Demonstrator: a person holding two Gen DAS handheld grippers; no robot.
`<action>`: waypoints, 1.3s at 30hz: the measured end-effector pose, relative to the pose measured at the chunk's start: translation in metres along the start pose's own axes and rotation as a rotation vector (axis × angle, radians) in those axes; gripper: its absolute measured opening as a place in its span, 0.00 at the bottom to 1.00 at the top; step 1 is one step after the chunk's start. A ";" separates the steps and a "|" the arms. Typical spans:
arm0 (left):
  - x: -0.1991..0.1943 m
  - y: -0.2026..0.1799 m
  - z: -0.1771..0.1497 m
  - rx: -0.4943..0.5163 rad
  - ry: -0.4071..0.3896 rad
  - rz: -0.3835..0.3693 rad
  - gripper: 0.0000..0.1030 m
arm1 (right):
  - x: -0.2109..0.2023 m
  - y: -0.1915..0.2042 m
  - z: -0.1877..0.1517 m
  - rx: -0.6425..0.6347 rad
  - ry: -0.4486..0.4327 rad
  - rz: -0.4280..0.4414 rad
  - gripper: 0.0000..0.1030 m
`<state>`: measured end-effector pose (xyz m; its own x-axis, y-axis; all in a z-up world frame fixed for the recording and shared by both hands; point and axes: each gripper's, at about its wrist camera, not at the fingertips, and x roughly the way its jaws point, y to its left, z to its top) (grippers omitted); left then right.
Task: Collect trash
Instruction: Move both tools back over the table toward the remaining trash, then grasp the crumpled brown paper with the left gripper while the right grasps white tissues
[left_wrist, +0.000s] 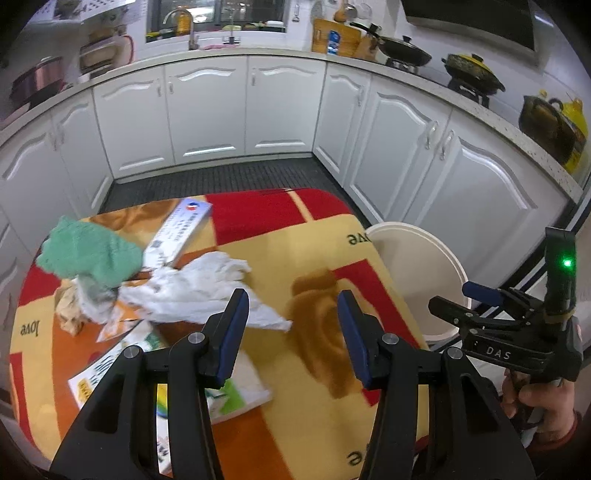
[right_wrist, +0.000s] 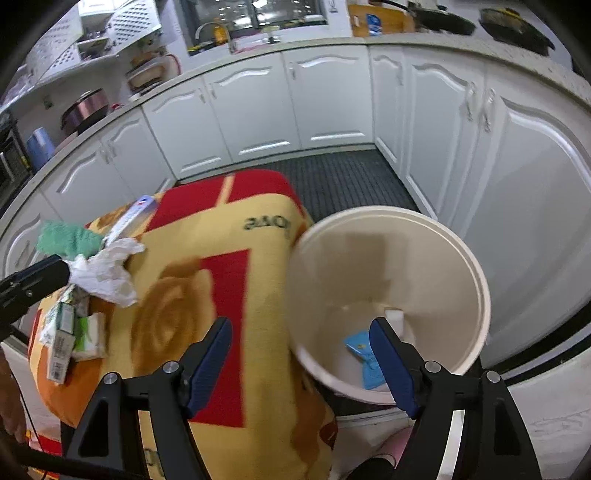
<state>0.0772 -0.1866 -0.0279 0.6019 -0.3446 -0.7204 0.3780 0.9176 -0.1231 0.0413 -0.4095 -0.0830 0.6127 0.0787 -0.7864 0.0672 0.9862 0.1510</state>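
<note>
From the left wrist, the left gripper (left_wrist: 291, 332) hangs over the blanket-covered worktop (left_wrist: 325, 258) with its fingers (left_wrist: 231, 332) spread wide and nothing between them; the crumpled white tissue (left_wrist: 199, 291) lies just ahead of the left finger, draped against a green cloth (left_wrist: 88, 251), a long white box (left_wrist: 177, 232) and, nearer the camera, a green-and-white packet (left_wrist: 225, 395). A small brownish paper wad (left_wrist: 68, 310) sits at the far left of the pile. The white bucket (left_wrist: 417, 273) stands off the worktop's right edge, with the right gripper (left_wrist: 480, 302) above it. From the right wrist, that gripper's fingers (right_wrist: 207, 365) are likewise released and empty, poised over the bucket's rim (right_wrist: 476, 273); a blue wrapper (right_wrist: 364, 358) and a small white piece (right_wrist: 395, 319) already rest at the bottom. So the step in hand looks like a fresh pick by the left side (the right seems done with a drop). The next move calls for lowering onto the tissue and closing on its bulk, not its thin trailing corner. The tissue looks soft, wrinkled and light, likely to drag neighbouring scraps along.
</note>
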 end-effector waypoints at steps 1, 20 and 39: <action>-0.005 0.006 -0.001 -0.014 -0.010 -0.007 0.47 | -0.001 0.004 0.000 -0.003 -0.002 0.007 0.73; -0.065 0.151 -0.029 -0.229 -0.074 0.102 0.61 | 0.013 0.112 0.014 -0.134 0.008 0.200 0.77; -0.005 0.233 -0.040 -0.316 0.027 0.141 0.61 | 0.114 0.201 0.058 -0.169 0.174 0.315 0.74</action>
<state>0.1341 0.0370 -0.0806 0.6119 -0.2090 -0.7628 0.0539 0.9732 -0.2235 0.1704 -0.2109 -0.1075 0.4392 0.3903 -0.8092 -0.2418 0.9188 0.3119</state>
